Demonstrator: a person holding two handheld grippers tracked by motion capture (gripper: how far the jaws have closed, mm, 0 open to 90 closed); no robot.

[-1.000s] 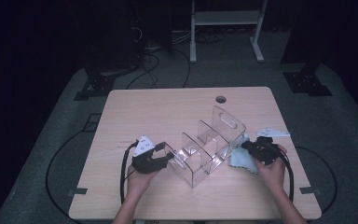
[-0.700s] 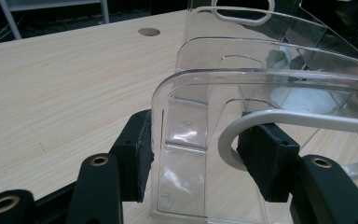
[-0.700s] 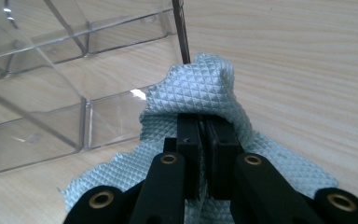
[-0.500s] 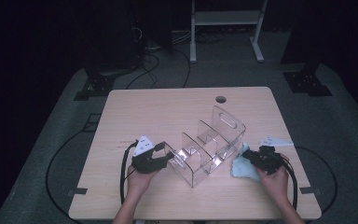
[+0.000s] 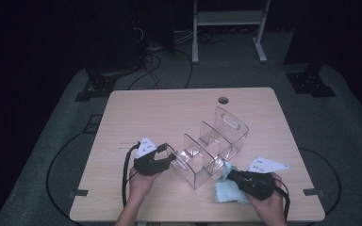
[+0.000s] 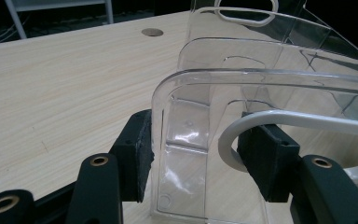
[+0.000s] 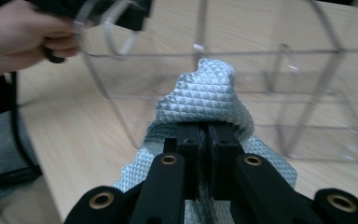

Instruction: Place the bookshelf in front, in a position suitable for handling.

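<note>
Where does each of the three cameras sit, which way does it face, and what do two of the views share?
High view: above the person's side, facing forward and down on the table; both hands show, left tool and right tool.
Left gripper view: rides the left tool, looking along its jaws, which straddle the clear organizer.
Right gripper view: rides the right tool, shut on the light blue cloth, facing the organizer and the left hand.
Shared: both gripper views show the organizer.
</note>
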